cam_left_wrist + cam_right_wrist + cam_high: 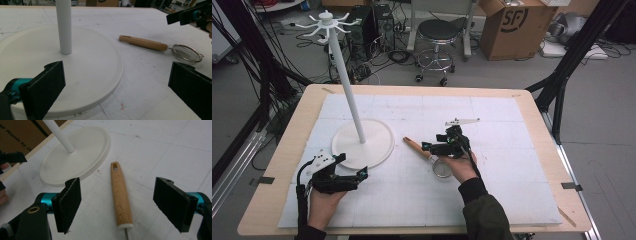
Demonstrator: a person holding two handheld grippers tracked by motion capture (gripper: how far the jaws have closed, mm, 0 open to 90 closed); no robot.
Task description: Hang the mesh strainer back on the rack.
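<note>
A small mesh strainer (442, 168) with a wooden handle (416, 147) lies on the white mat, right of the white stand's round base (377, 136). My right gripper (432, 143) hovers over the handle (121, 195); in the right gripper view it (122, 206) is open, with a jaw on each side of the handle and neither touching it. My left gripper (352, 166) is open at the front edge of the base (95, 75), holding nothing. In the left gripper view the strainer's mesh bowl (186, 53) and handle (143, 43) lie farther off.
A tall white pole (346, 75) rises from the base to a ring of hooks (327, 22). The mat covers a wooden table (532, 107). Beyond the table are a stool (438, 35), a cardboard box (512, 25) and cables on the floor.
</note>
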